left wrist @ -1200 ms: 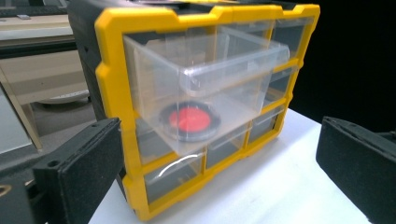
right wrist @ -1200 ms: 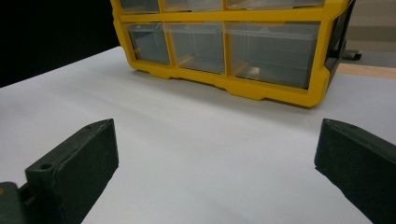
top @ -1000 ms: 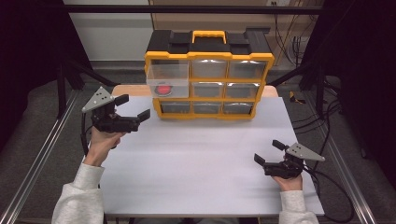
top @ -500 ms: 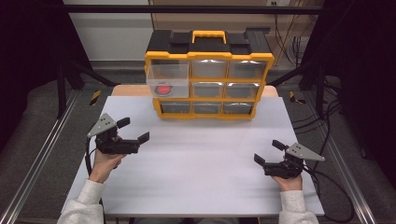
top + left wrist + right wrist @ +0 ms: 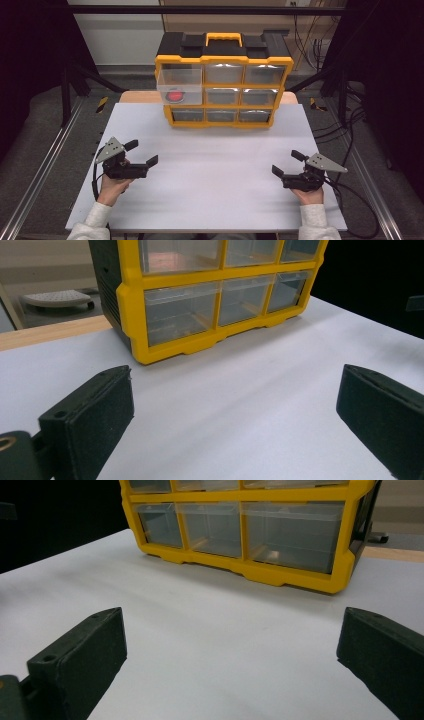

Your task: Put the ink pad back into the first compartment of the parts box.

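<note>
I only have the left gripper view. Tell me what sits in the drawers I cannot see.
Observer: The high view shows a round red object in the clear drawer on the left of the yellow and black plastic drawer cabinet; that drawer is pulled partly out.
Operator: Report the right gripper.
Observer: The right gripper is open, holding nothing, over the near right of the white table.
Operator: And mine.
Observer: The left gripper hangs over the near left, well short of the cabinet.

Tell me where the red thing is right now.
In the high view, the red object lies inside the pulled-out clear drawer at the top-left of the yellow organizer, at the table's far edge, well beyond the left gripper.
</note>
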### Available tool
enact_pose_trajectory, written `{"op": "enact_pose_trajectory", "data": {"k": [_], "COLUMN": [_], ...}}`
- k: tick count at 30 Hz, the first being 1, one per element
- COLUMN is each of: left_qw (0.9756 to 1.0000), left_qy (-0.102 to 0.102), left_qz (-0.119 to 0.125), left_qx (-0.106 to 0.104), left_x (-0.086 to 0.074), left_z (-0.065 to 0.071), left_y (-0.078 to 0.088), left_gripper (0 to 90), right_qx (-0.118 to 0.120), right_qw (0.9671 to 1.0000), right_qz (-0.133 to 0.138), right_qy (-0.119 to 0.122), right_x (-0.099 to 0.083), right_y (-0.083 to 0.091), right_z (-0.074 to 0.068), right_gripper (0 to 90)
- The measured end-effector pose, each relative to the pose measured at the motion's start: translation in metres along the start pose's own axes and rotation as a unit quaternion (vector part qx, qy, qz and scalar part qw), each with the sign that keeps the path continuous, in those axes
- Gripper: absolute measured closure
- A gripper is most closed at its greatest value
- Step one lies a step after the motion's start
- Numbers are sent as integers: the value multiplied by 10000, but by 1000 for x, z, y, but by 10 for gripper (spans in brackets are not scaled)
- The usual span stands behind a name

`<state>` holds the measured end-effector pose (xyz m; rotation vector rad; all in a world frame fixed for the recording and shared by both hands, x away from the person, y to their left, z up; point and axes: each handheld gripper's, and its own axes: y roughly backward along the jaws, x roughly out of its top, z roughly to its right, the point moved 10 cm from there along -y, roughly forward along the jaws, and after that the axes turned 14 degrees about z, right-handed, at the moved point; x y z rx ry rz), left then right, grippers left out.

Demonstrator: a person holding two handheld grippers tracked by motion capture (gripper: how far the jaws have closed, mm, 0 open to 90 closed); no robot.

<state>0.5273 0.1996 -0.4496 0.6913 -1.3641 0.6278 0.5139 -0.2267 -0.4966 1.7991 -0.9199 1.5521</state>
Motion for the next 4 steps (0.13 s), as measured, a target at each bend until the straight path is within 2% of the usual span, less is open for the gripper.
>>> {"op": "enact_pose_trajectory", "data": {"k": [4], "left_qw": [10000], "left_qy": [-37], "left_qz": [-54], "left_qx": [50], "left_x": [-5], "left_z": [-2], "left_y": [3], "left_gripper": [17], "right_qx": [10], "right_qw": [10000], "right_qz": [-5], "right_qy": [15], "right_x": [0], "right_y": [0], "right_z": [0], "right_gripper": [3]}}
